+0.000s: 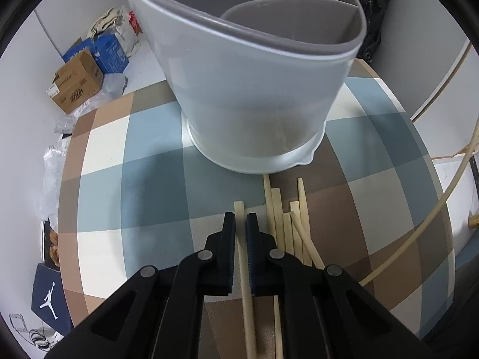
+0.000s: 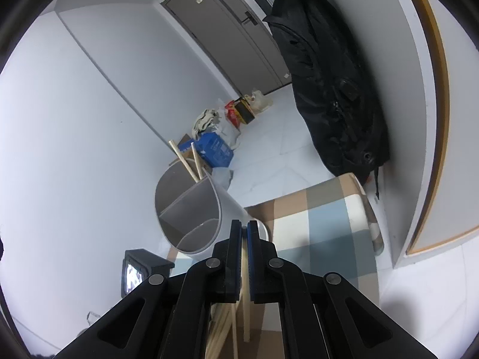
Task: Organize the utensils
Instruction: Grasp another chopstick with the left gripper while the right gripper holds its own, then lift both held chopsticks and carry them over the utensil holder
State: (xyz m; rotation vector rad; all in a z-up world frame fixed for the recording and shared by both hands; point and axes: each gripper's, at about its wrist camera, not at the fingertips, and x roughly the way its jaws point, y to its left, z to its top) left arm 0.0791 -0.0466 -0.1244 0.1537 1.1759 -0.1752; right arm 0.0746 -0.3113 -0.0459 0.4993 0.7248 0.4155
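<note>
In the left wrist view my left gripper (image 1: 241, 218) is low over the checked table (image 1: 125, 173), its jaws closed around one wooden chopstick (image 1: 238, 209) that lies on the cloth. Several more chopsticks (image 1: 287, 227) lie just to its right. The white utensil holder (image 1: 254, 95) with divided compartments stands right ahead. In the right wrist view my right gripper (image 2: 244, 227) is raised and shut on a chopstick (image 2: 245, 269). The holder (image 2: 191, 209) is ahead of it with two chopsticks (image 2: 188, 161) standing in its far compartment.
Cardboard and blue boxes (image 1: 86, 65) and plastic bags sit on the floor beyond the table's left edge. A black coat (image 2: 329, 89) hangs at the right wall. A thin curved cane (image 1: 419, 233) arcs over the table's right side.
</note>
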